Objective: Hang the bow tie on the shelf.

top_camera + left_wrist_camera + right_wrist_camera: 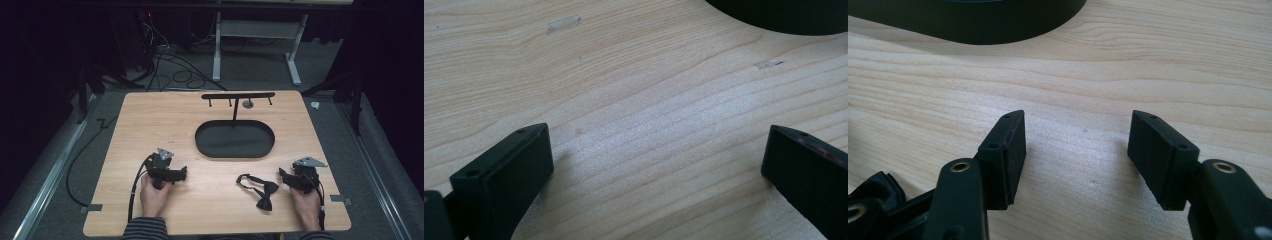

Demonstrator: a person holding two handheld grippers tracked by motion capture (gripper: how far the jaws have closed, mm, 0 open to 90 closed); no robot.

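Left hand-held gripper (pixel 184 173): I see it low over the bench (pixel 150 125), near the front-left corner, my left hand (pixel 153 196) wrapped round its body, jaws pointing right along the front edge. Jaws spread wide, bare wood between them.
Right hand-held gripper (pixel 281 174): near the front-right corner, right hand (pixel 306 205) behind it, jaws pointing left toward the bow tie. Jaws spread, nothing between them; only bench grain shows there in the right gripper view.
Bow tie (pixel 261 190): black, flat on the bench by the front edge, just beside the right jaws, strap looped on its left.
Tray (pixel 235 150): black oval at bench centre; I see nothing lying in it.
Stand (pixel 237 96): T-shaped bar with small hooks, post rising from the tray's far rim, toward the back edge.
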